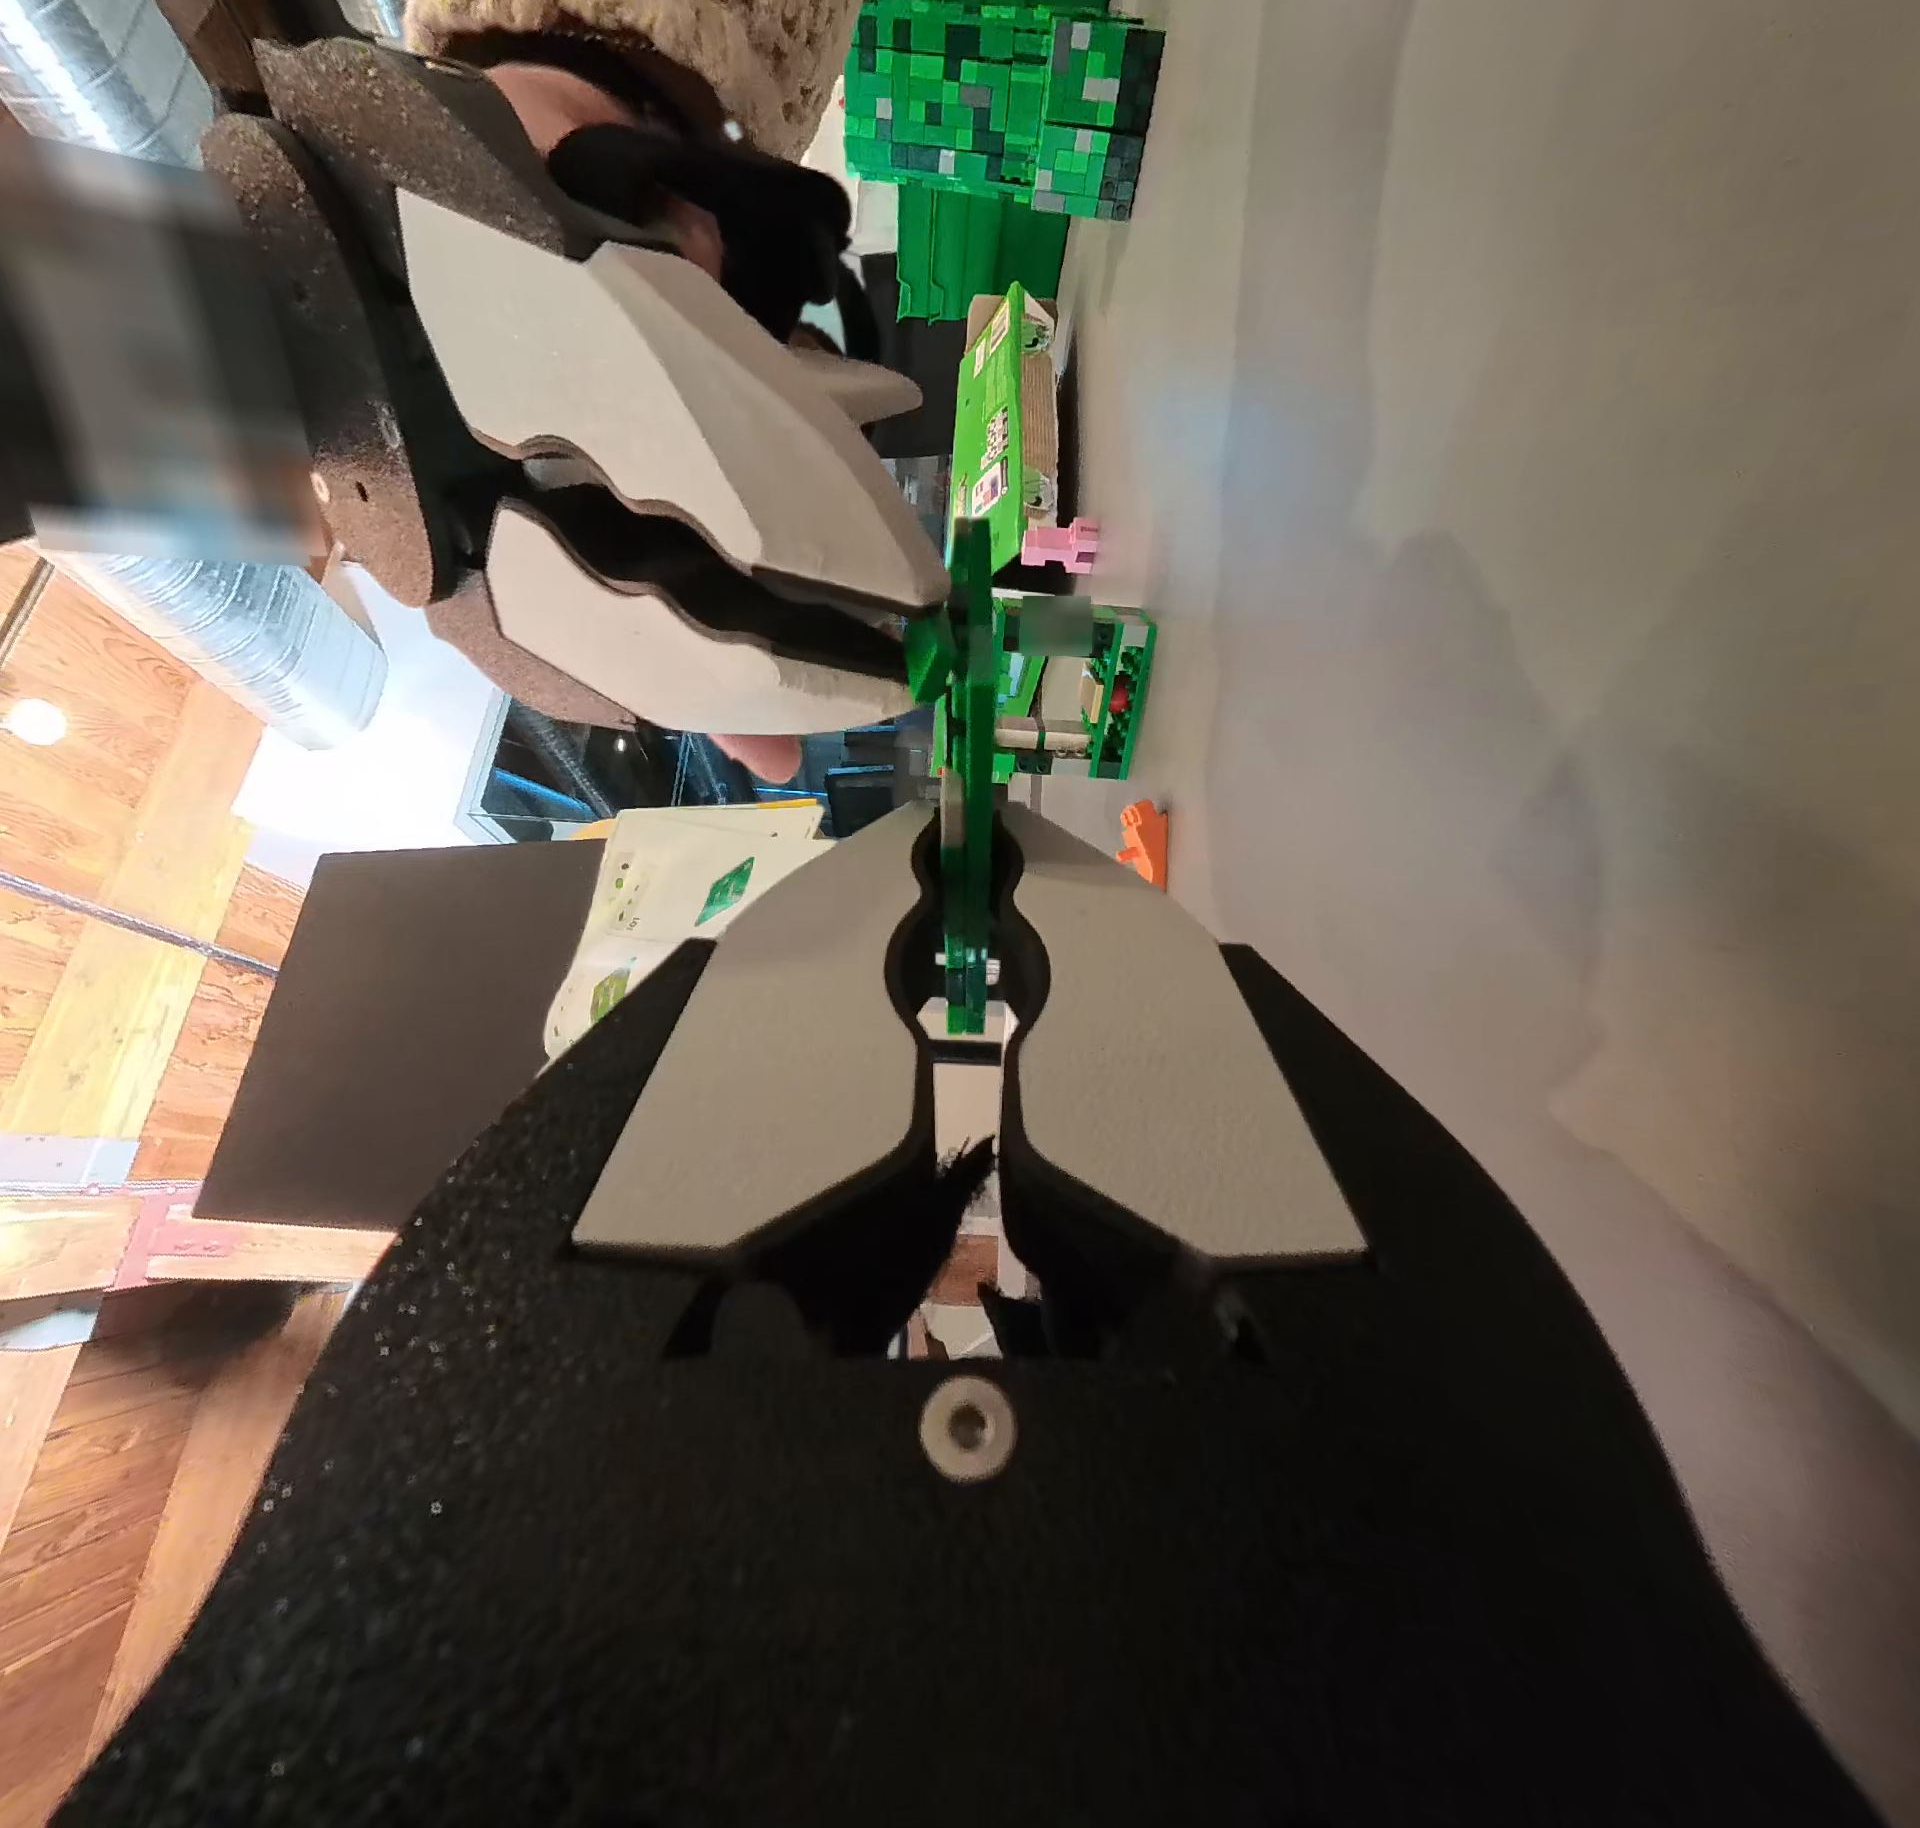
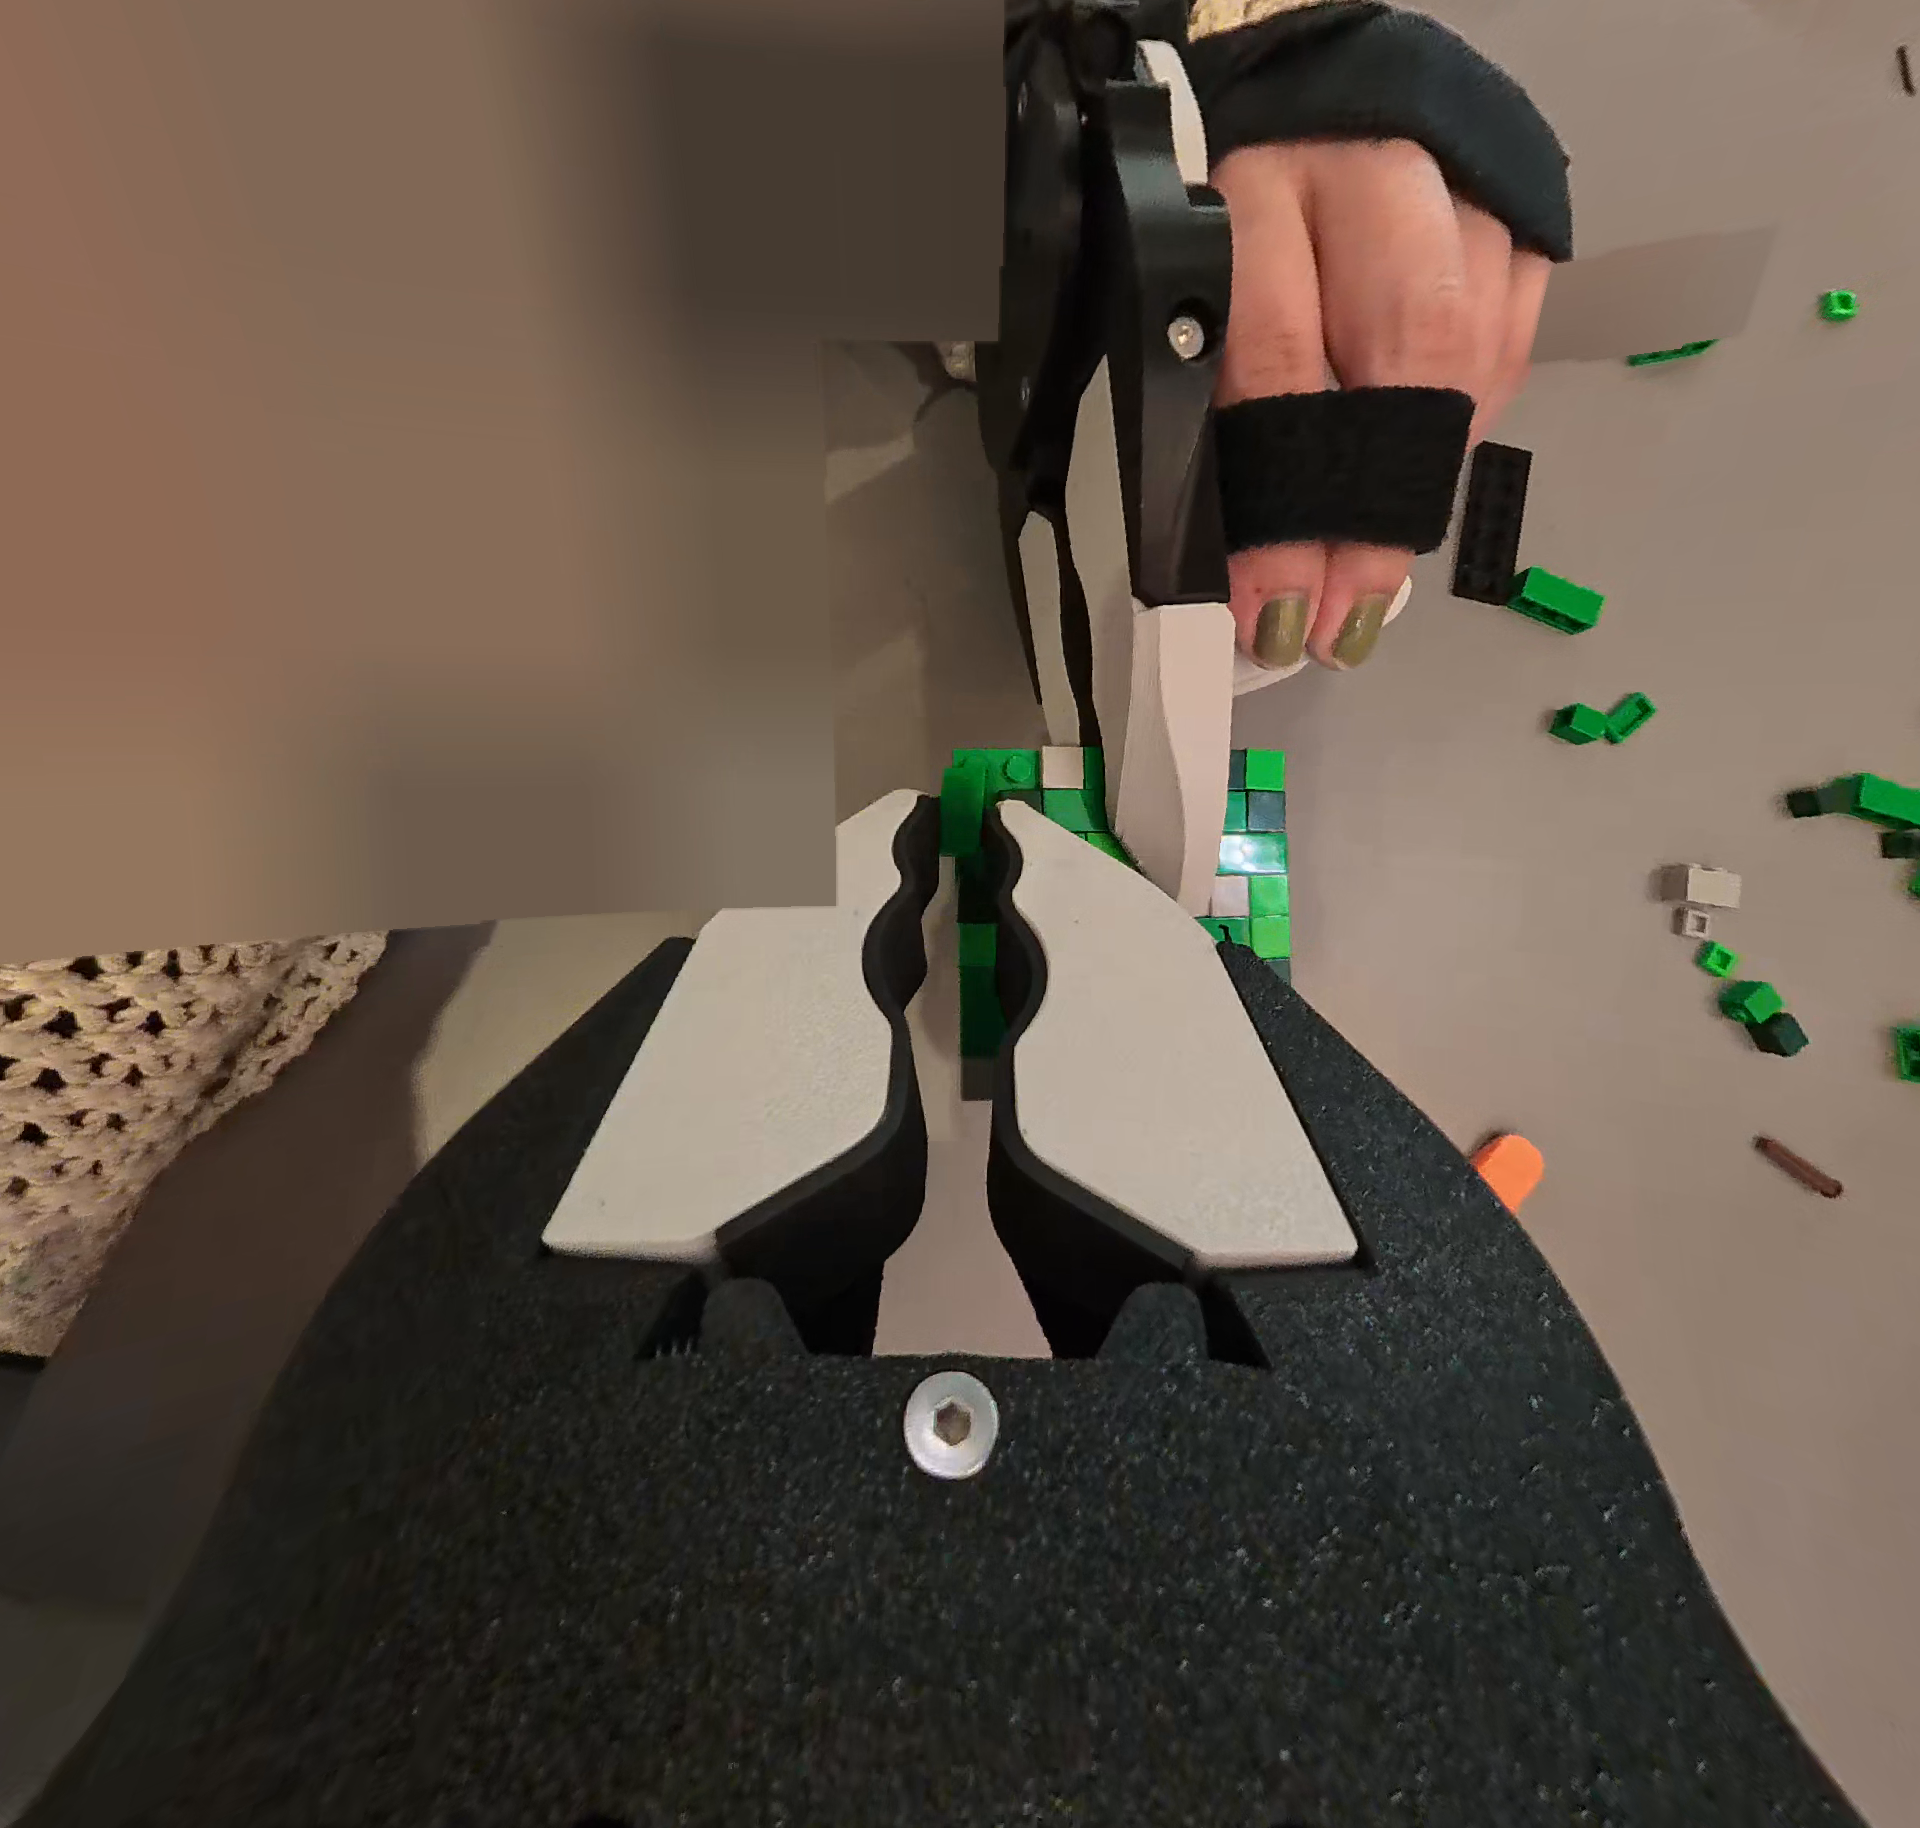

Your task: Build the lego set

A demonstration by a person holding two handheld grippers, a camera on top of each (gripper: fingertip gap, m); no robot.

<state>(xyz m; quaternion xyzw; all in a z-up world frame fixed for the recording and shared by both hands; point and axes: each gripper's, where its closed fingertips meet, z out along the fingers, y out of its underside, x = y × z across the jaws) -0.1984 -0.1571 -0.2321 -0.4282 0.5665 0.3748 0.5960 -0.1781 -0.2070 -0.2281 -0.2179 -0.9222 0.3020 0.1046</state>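
Grey table (image 2: pixel 1558 999) strewn with green bricks (image 2: pixel 1553 599)

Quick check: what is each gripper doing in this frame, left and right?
Left gripper: closed on the edge of the green lego panel.
Right gripper: closed on a small green brick at that panel.

beyond my fingers, ribbed silver metal ducts (image 1: pixel 94 22) run past warm wooden ceiling beams (image 1: pixel 114 999); a flat black rectangular panel (image 1: pixel 416 1030) sits nearer.
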